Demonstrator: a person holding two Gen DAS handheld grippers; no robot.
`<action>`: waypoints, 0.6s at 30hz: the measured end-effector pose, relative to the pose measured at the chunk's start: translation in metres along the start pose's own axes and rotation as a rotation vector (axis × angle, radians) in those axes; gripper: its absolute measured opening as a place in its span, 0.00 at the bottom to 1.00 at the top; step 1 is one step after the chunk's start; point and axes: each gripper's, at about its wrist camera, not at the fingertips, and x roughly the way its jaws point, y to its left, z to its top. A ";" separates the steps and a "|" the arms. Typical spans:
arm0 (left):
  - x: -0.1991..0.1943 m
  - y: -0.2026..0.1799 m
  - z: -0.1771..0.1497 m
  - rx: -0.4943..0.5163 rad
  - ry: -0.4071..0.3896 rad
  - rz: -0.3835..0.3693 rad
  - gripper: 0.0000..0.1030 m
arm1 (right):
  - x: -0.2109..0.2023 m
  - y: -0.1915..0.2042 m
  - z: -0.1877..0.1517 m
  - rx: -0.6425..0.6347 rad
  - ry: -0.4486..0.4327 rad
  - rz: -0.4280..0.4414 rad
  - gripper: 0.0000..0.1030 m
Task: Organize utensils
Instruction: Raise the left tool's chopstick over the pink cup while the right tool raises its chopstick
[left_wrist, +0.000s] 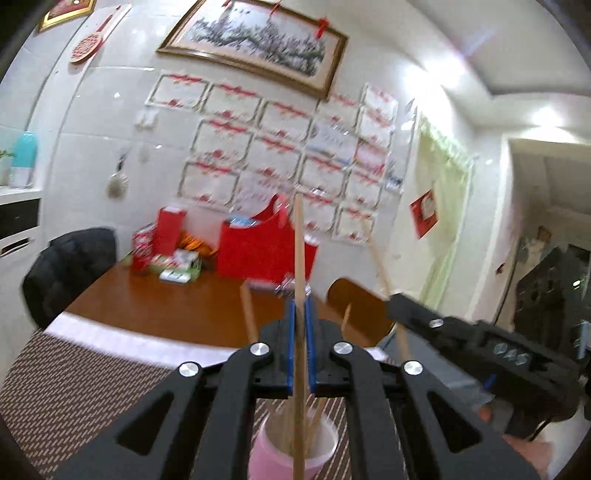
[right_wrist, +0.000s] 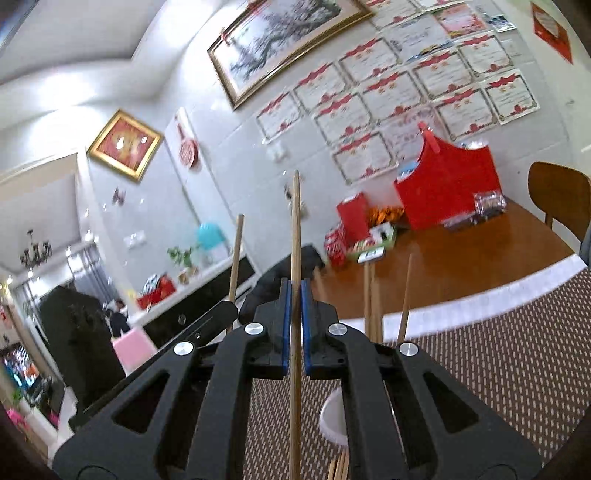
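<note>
In the left wrist view my left gripper (left_wrist: 300, 306) is shut on an upright wooden chopstick (left_wrist: 297, 240), its blue pads (left_wrist: 291, 332) pressed on either side. Below it stands a pink cup (left_wrist: 325, 448) holding several more chopsticks. My right gripper (left_wrist: 439, 325) enters from the right, gripping a second chopstick (left_wrist: 378, 258). In the right wrist view that right gripper (right_wrist: 294, 288) is shut on its upright chopstick (right_wrist: 295, 221), above the cup's rim (right_wrist: 332, 421). The left gripper (right_wrist: 218, 317) shows at the left with its chopstick (right_wrist: 236, 254).
A woven brown placemat (left_wrist: 74, 387) covers the near part of the wooden table (left_wrist: 166, 306). A red gift box (left_wrist: 255, 251) and small packages (left_wrist: 173, 262) stand at the far side by the wall. A black chair (left_wrist: 70, 266) and a wooden chair (right_wrist: 557, 199) flank the table.
</note>
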 end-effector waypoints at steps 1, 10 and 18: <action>0.009 -0.002 0.002 -0.002 -0.017 -0.018 0.05 | 0.009 -0.006 0.004 0.006 -0.016 -0.004 0.05; 0.064 0.003 -0.022 -0.050 -0.044 -0.078 0.05 | 0.045 -0.029 0.006 -0.025 -0.084 -0.048 0.05; 0.068 0.005 -0.030 -0.024 -0.060 -0.036 0.05 | 0.058 -0.033 -0.006 -0.059 -0.085 -0.077 0.05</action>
